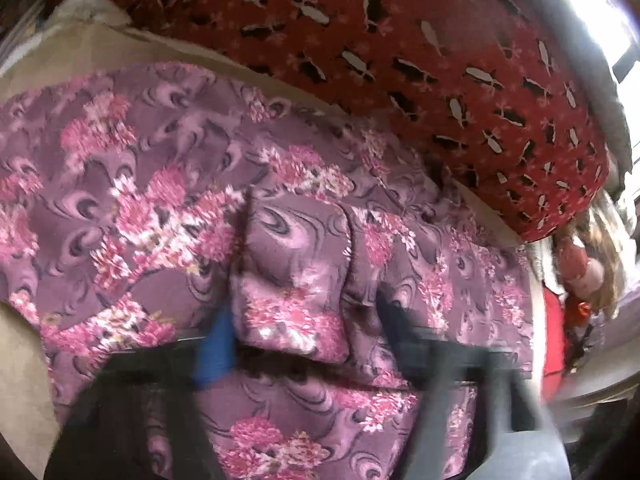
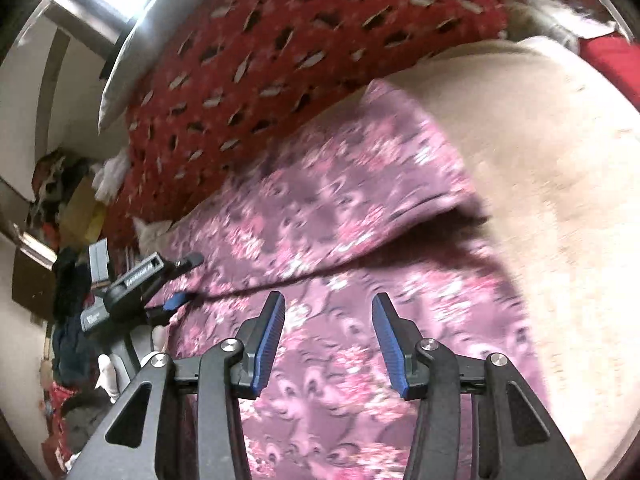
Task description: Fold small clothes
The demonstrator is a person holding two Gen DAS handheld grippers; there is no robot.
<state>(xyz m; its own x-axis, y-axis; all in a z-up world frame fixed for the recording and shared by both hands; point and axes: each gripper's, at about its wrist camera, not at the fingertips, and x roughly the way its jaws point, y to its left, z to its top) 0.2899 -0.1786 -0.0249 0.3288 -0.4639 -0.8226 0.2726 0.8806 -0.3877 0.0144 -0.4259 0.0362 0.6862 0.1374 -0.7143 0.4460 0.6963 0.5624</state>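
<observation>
Left gripper (image 1: 304, 340) fingers blurred over garment (image 1: 160, 184).

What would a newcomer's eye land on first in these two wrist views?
The purple floral garment spread over the beige surface fills both views. Behind it lies a red patterned cushion. The right gripper hovers open above the cloth, while the left gripper sits open at its far edge.

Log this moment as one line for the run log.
task: fold small clothes | left gripper: open, at floral garment edge | right gripper: open, above garment | surface: beige cover | red pillow behind
</observation>
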